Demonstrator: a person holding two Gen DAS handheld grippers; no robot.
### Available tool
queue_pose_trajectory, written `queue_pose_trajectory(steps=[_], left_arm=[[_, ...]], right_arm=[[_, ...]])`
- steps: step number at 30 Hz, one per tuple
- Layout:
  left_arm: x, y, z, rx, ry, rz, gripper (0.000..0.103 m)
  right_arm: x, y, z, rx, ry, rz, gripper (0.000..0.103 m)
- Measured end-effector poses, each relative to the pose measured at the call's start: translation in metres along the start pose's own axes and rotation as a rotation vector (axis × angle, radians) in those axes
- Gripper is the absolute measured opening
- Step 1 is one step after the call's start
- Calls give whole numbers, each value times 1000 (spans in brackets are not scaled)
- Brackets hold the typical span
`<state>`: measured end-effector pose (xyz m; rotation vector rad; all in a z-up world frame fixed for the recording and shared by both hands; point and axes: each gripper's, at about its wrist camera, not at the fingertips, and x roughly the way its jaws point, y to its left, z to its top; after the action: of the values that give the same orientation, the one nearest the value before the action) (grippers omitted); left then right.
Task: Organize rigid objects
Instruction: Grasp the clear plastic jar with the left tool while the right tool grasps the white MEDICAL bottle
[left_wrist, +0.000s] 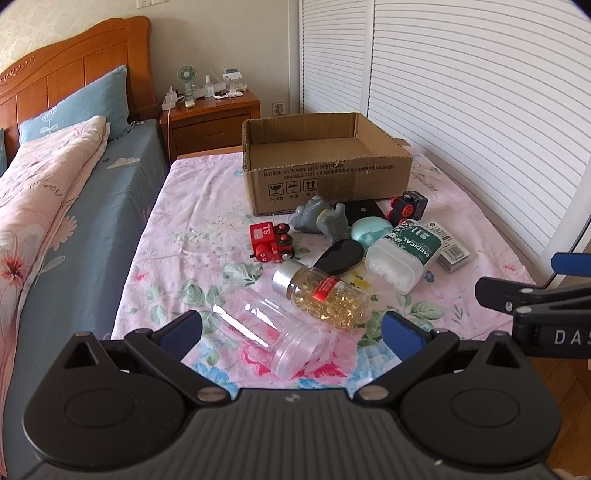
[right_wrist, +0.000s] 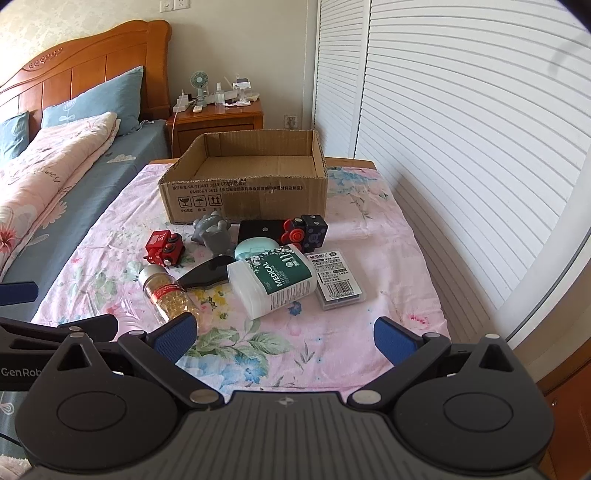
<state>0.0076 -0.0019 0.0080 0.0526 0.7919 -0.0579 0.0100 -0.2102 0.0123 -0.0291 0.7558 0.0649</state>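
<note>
An open cardboard box (left_wrist: 328, 173) (right_wrist: 251, 199) stands at the far end of a floral cloth. In front of it lie a red toy train (left_wrist: 267, 242) (right_wrist: 164, 247), a grey elephant figure (left_wrist: 319, 219) (right_wrist: 214, 232), a capsule bottle (left_wrist: 321, 293) (right_wrist: 168, 291), a clear empty jar (left_wrist: 273, 336), a cotton swab box (left_wrist: 402, 258) (right_wrist: 275, 280), a mint case (left_wrist: 369, 230) (right_wrist: 255, 248) and a black toy car (left_wrist: 408, 206) (right_wrist: 306, 230). My left gripper (left_wrist: 291, 334) is open, its fingers either side of the clear jar. My right gripper (right_wrist: 286, 338) is open over bare cloth.
A black oval object (left_wrist: 340, 256) (right_wrist: 207, 275), a flat black box (right_wrist: 260, 230) and a small barcode pack (left_wrist: 448, 245) (right_wrist: 338, 280) lie among the items. A bed (left_wrist: 55, 192) runs along the left, a nightstand (left_wrist: 210, 118) stands behind, and louvred doors (left_wrist: 461, 110) close the right.
</note>
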Motion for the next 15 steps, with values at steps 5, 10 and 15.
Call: queue_pose_trajectory(steps=[5, 10, 15], left_arm=[[3, 3, 2, 28, -15, -36, 102], [7, 6, 2, 96, -78, -102, 102], [13, 20, -2, 121, -121, -173, 102]], right_arm=[[0, 1, 2, -16, -29, 20, 103], [2, -1, 5, -55, -74, 69, 103], [18, -6, 4, -101, -69, 78, 103]])
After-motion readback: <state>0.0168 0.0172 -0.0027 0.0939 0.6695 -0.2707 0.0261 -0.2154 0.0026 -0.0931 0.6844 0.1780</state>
